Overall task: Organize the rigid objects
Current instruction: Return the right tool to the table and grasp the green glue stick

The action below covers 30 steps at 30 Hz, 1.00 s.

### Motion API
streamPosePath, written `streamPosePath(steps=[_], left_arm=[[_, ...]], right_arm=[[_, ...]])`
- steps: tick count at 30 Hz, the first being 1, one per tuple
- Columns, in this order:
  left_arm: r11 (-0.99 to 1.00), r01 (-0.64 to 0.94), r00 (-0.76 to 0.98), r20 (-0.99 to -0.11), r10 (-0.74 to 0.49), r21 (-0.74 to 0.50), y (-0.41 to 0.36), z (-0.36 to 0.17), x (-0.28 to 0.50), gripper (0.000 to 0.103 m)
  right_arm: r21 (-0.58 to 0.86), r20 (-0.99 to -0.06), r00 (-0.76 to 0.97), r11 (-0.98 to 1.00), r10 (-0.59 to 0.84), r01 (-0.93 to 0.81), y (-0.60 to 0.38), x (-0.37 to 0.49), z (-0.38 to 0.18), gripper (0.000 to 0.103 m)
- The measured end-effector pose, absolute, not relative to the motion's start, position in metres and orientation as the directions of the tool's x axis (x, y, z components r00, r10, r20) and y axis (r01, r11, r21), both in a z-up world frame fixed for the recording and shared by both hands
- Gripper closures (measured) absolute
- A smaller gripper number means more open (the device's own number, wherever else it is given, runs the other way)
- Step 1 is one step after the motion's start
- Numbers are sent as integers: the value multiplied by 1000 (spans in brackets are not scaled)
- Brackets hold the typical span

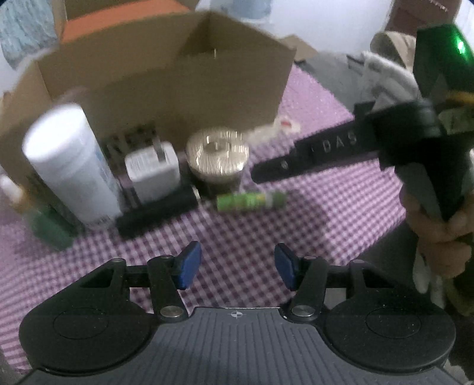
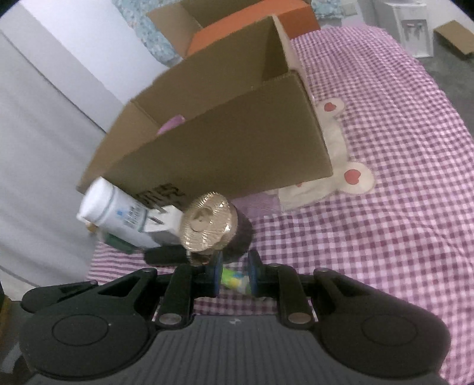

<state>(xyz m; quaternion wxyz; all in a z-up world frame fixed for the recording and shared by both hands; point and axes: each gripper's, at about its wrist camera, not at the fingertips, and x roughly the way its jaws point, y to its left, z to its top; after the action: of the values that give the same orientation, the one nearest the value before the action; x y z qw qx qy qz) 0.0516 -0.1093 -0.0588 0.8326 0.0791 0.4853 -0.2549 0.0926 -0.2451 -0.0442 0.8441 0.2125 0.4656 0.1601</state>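
Several small objects lie on the purple checked cloth point(image 1: 296, 225) before a cardboard box point(image 1: 166, 80): a white bottle point(image 1: 68, 165), a white plug adapter point(image 1: 152, 170), a gold-lidded dark jar point(image 1: 217, 157), a black bar point(image 1: 157, 211) and a green tube point(image 1: 251, 201). My left gripper point(image 1: 234, 269) is open and empty, short of them. My right gripper point(image 2: 234, 272) hovers over the green tube point(image 2: 234, 280), which shows between its blue pads point(image 2: 216, 274); contact is unclear. It also shows in the left wrist view point(image 1: 257, 174), just above the tube.
The box point(image 2: 225, 148) is open-topped with a pink thing inside point(image 2: 171, 124). An orange box point(image 2: 246, 26) stands behind it. A small green bottle point(image 1: 50, 231) stands left of the white bottle. A cream patch with red hearts point(image 2: 340, 165) lies right of the box.
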Motion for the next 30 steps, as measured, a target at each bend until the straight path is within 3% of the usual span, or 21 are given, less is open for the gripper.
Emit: streamPosePath(steps=[18, 30], left_arm=[[829, 546, 383, -842, -379, -125, -118, -75, 47, 51], [824, 562, 417, -835, -358, -73, -117, -76, 47, 59]], right_arm=[[632, -700, 367, 771, 612, -79, -217, 79, -73, 83], [668, -669, 421, 744, 613, -24, -246, 65, -56, 83]])
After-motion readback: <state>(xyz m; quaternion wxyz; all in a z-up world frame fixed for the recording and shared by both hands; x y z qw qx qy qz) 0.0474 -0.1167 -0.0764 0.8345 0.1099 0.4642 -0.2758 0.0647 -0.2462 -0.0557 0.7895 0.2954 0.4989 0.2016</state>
